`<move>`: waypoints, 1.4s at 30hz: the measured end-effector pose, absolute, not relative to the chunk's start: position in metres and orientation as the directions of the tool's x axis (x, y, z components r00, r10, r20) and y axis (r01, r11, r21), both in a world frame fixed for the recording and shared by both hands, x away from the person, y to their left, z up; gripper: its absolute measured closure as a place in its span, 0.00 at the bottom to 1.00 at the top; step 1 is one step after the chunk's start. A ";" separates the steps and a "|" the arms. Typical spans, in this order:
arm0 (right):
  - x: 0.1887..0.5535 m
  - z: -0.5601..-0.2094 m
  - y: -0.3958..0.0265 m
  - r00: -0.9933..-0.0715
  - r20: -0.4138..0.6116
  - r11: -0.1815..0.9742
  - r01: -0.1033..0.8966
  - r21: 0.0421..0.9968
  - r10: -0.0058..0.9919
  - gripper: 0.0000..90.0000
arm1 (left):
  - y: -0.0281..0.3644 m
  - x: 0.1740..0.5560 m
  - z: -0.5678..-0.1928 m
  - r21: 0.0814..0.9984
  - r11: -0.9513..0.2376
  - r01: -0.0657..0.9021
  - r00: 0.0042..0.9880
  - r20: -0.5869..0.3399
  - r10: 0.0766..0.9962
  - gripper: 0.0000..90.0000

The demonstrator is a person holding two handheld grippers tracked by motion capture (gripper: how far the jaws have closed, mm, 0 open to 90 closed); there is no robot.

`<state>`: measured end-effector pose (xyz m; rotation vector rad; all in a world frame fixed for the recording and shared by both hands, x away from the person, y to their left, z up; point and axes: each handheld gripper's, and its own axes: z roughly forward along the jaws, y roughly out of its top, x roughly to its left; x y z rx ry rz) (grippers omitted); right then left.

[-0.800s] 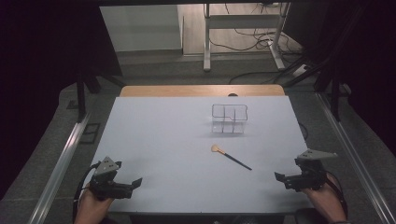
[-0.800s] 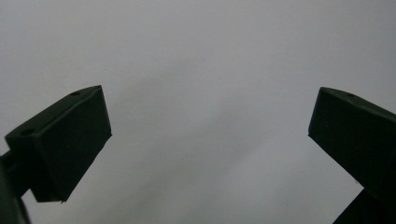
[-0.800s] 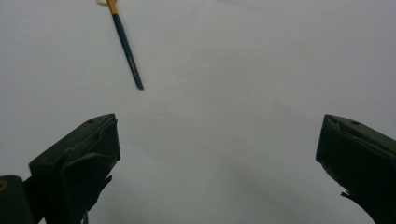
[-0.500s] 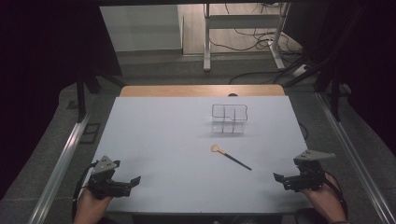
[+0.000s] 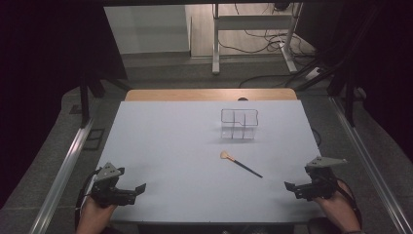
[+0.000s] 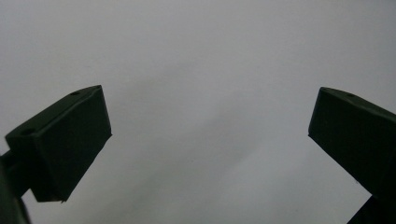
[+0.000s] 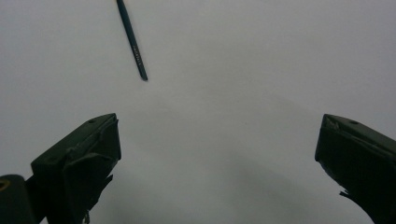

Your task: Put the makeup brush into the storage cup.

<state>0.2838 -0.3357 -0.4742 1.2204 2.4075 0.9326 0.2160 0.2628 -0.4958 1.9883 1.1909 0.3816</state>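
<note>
My right gripper (image 5: 292, 186): jaws spread wide, nothing between them, low over pale grey tabletop (image 5: 170, 146), near slim makeup brush with dark handle and tan bristle head (image 5: 240, 164). Brush lies flat, diagonal, handle end toward right gripper; I see handle tip ahead of jaws in right gripper view. Clear plastic compartment organiser (image 5: 238, 124) stands just beyond brush head. My left gripper (image 5: 140, 189): jaws spread, empty, well apart from brush.
</note>
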 end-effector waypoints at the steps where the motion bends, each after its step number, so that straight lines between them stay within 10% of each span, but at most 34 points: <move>1: 0.284 -0.474 -0.335 -0.602 0.034 0.435 0.613 0.660 0.797 0.01 | 0.263 0.216 -0.496 0.742 -0.265 0.616 0.517 -0.127 0.847 0.00; 42: 0.288 -0.465 -0.319 -0.630 -0.016 0.484 0.581 0.655 0.777 0.00 | 0.260 0.220 -0.501 0.713 -0.242 0.658 0.536 -0.217 0.816 0.00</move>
